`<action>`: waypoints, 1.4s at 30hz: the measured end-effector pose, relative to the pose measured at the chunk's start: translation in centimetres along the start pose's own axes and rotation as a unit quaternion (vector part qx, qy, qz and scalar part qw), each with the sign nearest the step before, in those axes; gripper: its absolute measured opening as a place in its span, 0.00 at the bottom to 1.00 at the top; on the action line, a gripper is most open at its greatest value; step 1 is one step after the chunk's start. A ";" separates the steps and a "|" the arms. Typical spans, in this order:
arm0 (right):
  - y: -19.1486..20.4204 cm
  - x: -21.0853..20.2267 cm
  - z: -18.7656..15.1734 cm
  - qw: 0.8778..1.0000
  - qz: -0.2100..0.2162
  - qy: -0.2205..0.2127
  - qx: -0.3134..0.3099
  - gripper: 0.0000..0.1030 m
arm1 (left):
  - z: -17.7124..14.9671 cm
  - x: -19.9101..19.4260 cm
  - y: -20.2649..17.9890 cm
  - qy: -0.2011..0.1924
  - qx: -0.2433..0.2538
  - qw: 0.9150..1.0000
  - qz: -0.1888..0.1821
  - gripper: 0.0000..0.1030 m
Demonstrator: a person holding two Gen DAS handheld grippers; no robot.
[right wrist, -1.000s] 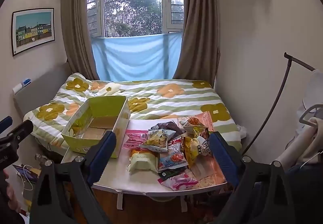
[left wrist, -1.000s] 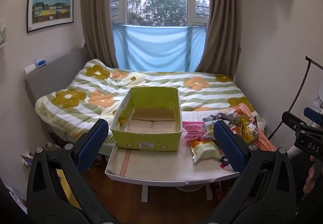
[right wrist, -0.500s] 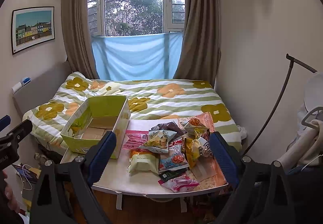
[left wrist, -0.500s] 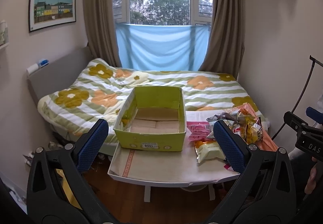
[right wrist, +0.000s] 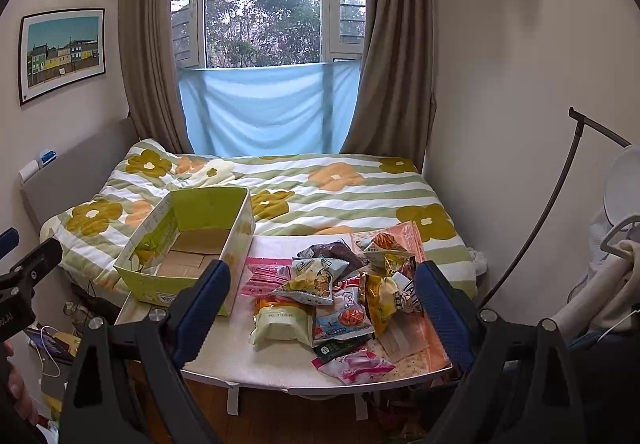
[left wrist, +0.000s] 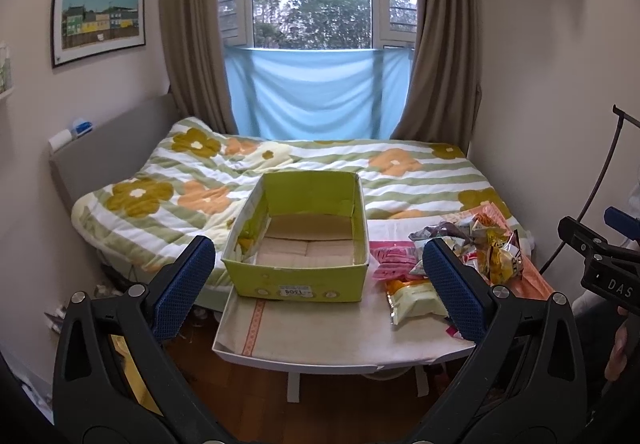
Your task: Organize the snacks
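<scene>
Box (left wrist: 298, 244) on the left of the table (left wrist: 320, 336), green cardboard, open-topped and bare inside, with the left gripper (left wrist: 316, 276) hanging back from it, fingers spread wide and holding nothing. Sliding right, snack packets (right wrist: 336, 296) lie heaped beside the box, and the right gripper (right wrist: 322, 304) is equally wide apart and unladen above them. Those bags look light, crinkly and slippery, so a pinch at the cream packet (right wrist: 282, 326) by its sealed edge seems safest.

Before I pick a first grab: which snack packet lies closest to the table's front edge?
The pink packet, at the pile's front, nearly at the table edge. The pale green packet and the others lie farther back.
</scene>
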State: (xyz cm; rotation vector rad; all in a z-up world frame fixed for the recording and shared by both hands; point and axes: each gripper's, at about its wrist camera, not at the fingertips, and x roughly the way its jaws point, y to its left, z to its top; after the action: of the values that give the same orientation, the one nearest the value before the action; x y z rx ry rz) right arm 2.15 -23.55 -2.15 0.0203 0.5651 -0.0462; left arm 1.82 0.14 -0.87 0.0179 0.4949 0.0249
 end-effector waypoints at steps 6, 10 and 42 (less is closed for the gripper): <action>0.3 0.2 0.1 1.000 -0.001 0.003 -0.002 0.89 | -0.1 0.3 0.0 0.001 -0.001 1.000 -0.002 1.00; 0.4 0.4 0.1 1.000 -0.004 0.004 -0.002 0.89 | -0.1 0.5 0.2 0.002 -0.003 1.000 -0.004 1.00; 1.2 0.8 0.4 1.000 -0.007 0.004 -0.002 0.89 | 0.1 1.1 0.7 0.009 -0.005 1.000 -0.008 1.00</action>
State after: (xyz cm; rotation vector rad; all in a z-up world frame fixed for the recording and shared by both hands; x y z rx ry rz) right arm 3.04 -22.39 -2.24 0.0130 0.5733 -0.0593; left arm 2.82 0.90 -1.34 0.0040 0.5127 0.0111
